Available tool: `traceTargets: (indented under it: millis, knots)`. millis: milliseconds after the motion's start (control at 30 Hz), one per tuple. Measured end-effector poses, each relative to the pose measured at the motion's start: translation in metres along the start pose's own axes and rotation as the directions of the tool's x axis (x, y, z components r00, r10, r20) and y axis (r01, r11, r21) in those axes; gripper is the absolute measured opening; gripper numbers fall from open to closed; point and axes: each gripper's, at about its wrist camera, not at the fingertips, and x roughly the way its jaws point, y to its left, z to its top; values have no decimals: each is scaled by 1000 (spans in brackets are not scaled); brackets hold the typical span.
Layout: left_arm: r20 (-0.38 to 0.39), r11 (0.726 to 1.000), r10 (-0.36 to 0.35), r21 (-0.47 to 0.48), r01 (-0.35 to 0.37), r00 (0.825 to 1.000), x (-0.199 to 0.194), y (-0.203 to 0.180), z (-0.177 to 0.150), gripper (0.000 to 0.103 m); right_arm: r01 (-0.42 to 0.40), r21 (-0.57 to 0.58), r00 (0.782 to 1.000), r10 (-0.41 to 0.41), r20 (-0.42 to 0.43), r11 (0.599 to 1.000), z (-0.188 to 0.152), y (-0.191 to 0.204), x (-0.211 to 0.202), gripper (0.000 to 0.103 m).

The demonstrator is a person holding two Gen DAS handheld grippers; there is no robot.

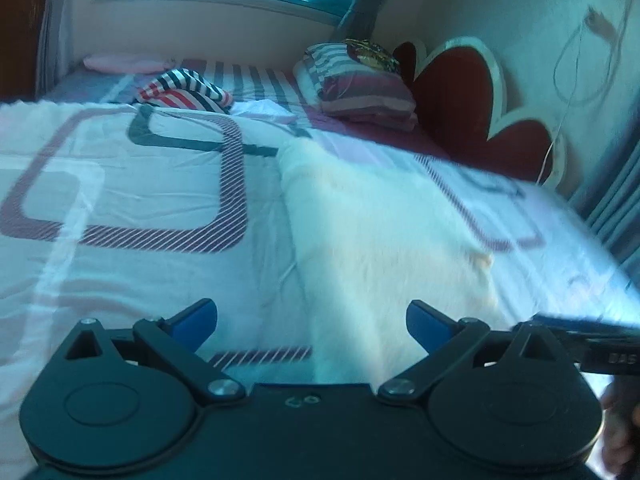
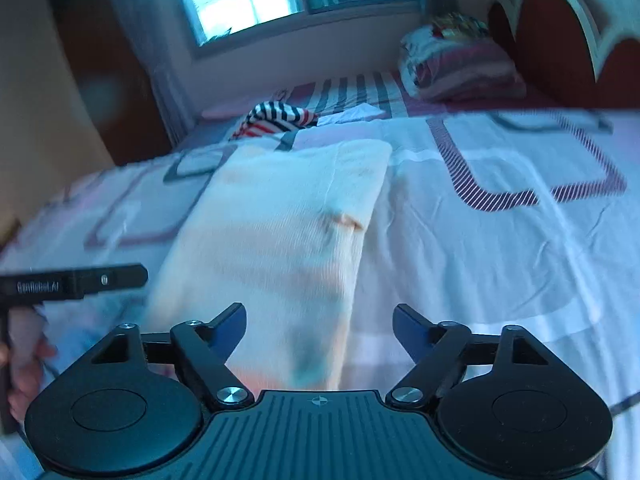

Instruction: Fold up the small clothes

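Observation:
A cream ribbed garment (image 1: 380, 232) lies folded in a long strip on the patterned bedsheet (image 1: 140, 184). My left gripper (image 1: 312, 320) hovers over its near end, jaws wide open and nothing pressed between the blue pads (image 1: 196, 320). In the right wrist view the same garment (image 2: 280, 220) runs away from my right gripper (image 2: 320, 320), which is open too, its pads clear of the cloth. Each view catches the other gripper at its edge: the right one (image 1: 592, 340) and the left one (image 2: 80, 280), held by a hand (image 2: 24, 360).
A red, white and navy striped garment (image 1: 184, 88) lies crumpled farther up the bed. Folded striped bedding (image 1: 360, 84) sits by the red headboard (image 1: 460, 100). A window is behind, and a wooden wardrobe (image 2: 104, 72) stands at the left.

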Motion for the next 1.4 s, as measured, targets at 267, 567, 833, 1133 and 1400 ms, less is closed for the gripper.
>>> traceTargets:
  millis: [267, 567, 833, 1133, 1400]
  knots:
    - [-87, 978, -149, -162, 134, 985, 46, 23, 28, 72, -115, 273, 993, 115, 16, 955, 41, -51, 37, 70]
    - [-127, 948, -237, -248, 200, 963, 86, 42, 35, 72, -267, 422, 955, 296, -2, 866, 52, -93, 77, 70]
    - [-133, 919, -314, -290, 266, 940, 106, 43, 46, 66, -324, 361, 929, 367, -56, 874, 66, -75, 97, 62]
    - [-162, 978, -176, -144, 154, 971, 100, 13, 57, 32, -166, 138, 980, 179, -88, 976, 72, -33, 81, 34]
    - [-137, 990, -143, -33, 140, 980, 53, 1, 63, 30, -143, 50, 988, 146, -55, 988, 71, 10, 48, 33]
